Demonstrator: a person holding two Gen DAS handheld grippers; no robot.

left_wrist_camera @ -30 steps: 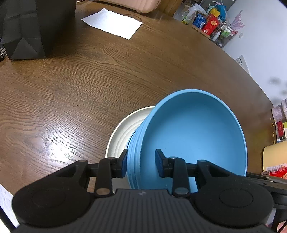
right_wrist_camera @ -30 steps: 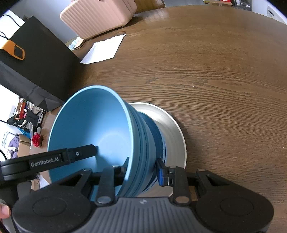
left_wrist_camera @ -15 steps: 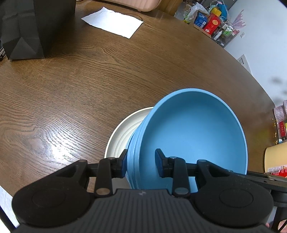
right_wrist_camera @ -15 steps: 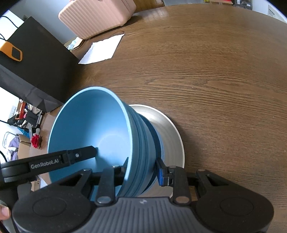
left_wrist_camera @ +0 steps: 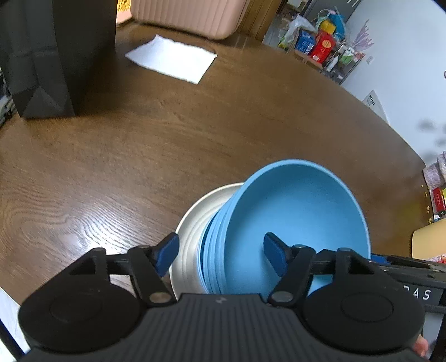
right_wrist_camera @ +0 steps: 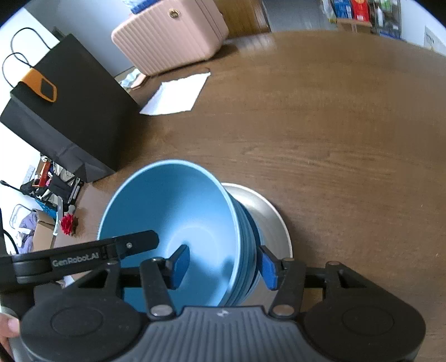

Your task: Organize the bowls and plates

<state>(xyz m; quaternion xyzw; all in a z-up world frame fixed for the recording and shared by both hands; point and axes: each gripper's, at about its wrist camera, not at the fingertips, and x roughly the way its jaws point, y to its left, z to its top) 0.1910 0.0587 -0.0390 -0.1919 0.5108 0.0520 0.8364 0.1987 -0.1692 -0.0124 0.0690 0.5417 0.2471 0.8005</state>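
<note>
Both grippers' jaws have just opened, angled down astride the blue bowls' rims.

The left gripper has just been opened; the blue bowls are straddled, untouched, on the white plate.

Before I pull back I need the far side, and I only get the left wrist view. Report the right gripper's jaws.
Observer: The right gripper has just been opening. Its jaws straddle the rim of the blue bowl stack, with the pads off it.
Operator: Describe the top of the bag.
Observer: The black paper bag has an orange tag at its upper edge.
Operator: Now the case behind it.
Observer: The pink case shows a round clasp on its front.
</note>
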